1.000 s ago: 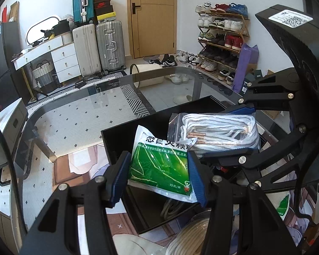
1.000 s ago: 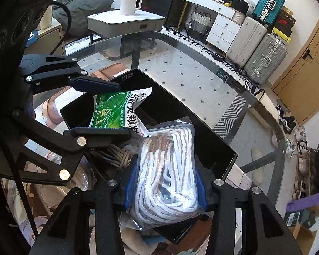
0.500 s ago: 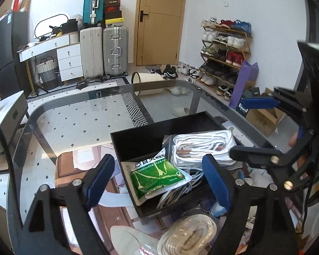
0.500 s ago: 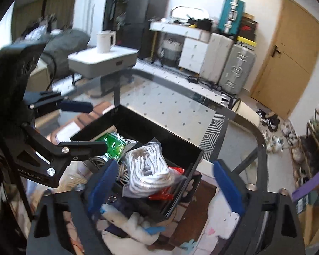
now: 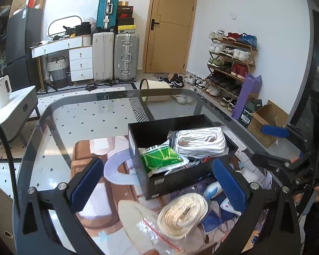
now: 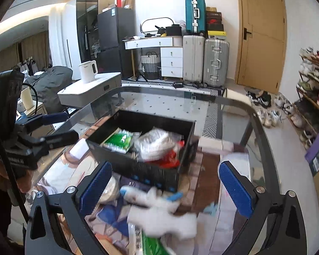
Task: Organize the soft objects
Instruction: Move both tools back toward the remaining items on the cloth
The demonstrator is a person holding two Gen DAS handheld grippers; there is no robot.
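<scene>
**Two packets dropped in black box as grippers pulled back**

One black box stood on the glass table, holding two sealed bags: a green-printed packet and, beside it, a white rope bundle. A second, cream rope coil lay outside, near the box's front wall. A second earlier each gripper pinched one bag; now the left gripper, jaws opening, and the right gripper, jaws spread, held nothing.

left claw opening, empty, above a black box holding green packet and white rope bag
</scene>
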